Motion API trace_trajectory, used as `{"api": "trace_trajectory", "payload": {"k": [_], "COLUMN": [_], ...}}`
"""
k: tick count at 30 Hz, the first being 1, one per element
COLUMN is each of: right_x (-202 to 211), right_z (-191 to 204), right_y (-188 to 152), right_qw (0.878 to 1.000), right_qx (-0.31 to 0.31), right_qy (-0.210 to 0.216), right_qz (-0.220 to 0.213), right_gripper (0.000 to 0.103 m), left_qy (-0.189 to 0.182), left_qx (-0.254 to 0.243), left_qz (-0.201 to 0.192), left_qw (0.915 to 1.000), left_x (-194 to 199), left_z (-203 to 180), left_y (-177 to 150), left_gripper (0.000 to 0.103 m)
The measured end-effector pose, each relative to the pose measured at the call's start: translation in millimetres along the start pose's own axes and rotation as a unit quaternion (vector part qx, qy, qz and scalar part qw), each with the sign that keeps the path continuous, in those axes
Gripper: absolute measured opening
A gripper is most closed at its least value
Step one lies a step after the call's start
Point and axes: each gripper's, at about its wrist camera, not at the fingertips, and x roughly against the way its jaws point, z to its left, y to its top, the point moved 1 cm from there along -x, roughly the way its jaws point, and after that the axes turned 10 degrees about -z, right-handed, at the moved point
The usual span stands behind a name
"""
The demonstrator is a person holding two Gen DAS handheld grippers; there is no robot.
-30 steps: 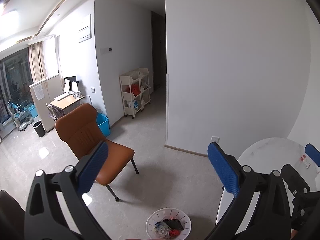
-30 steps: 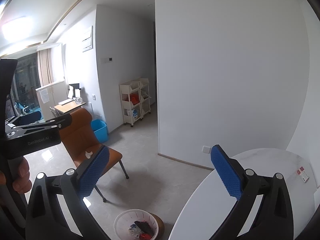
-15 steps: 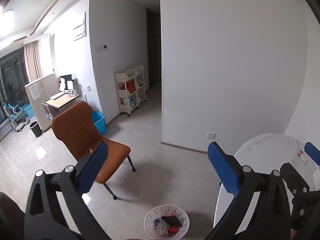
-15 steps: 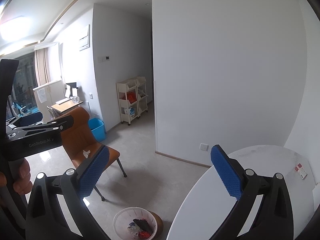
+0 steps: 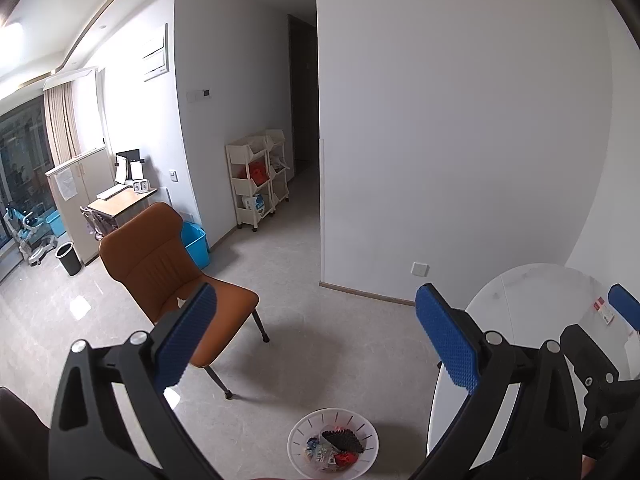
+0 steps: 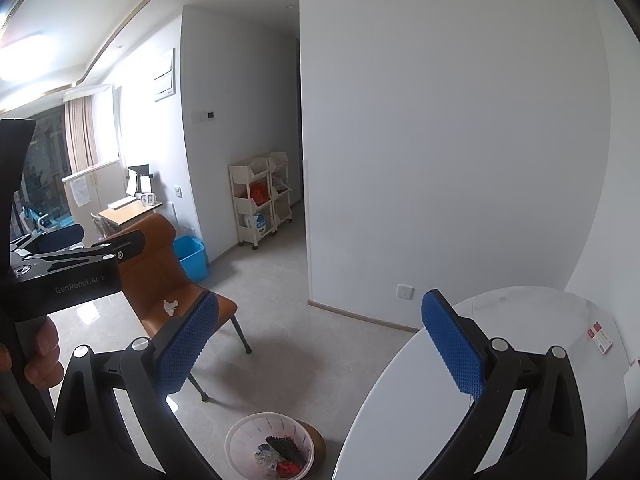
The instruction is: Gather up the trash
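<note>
Above the floor (image 5: 340, 360), both grippers are held level, facing a white wall corner (image 5: 320, 160). Left gripper (image 5: 316, 340): jaws spread wide, nothing between the blue pads (image 5: 186, 340). Right gripper (image 6: 320, 344): jaws likewise spread wide and empty; its blue pads (image 6: 452, 348) frame the same stretch of room. A hand (image 6: 40, 356) at the left margin of the right wrist view grips the handle of the left gripper.

Trash basket (image 5: 333, 442): white, slotted wall, standing on the floor below and between the jaws, just beside the curved edge of the round white surface (image 6: 532, 320); it holds wrappers, a dark ridged piece and something red. A crumpled white scrap (image 6: 171, 307) lies on the seat of the brown chair (image 5: 160, 256), near the seat's back.

Open room: bare floor runs from the basket past the chair's legs to the wall corner and on into the hallway (image 5: 304, 184). A blue bin (image 5: 196, 244) stands behind the chair against the wall; a cream shelf cart (image 5: 256, 184) lines the hallway's left side. A small red-and-white label (image 6: 600, 338) rests near the surface's far edge.
</note>
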Motion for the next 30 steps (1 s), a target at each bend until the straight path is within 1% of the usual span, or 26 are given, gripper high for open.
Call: {"api": "trace_trajectory", "payload": {"k": [30], "right_x": [-4.1], "right_z": [2.3], "right_y": [-9.2], "right_qw": [1.000], "right_qx": [-0.002], "right_qy": [-0.007], "right_qz": [0.004], "right_gripper": [0.101], "left_qy": [-0.005], "left_qx": [-0.004], "left_qz": [0.002], "left_qw": [1.0000], "left_x": [-5.7], "left_z": [-2.2], "left_y": [2.5], "left_gripper": [0.095]}}
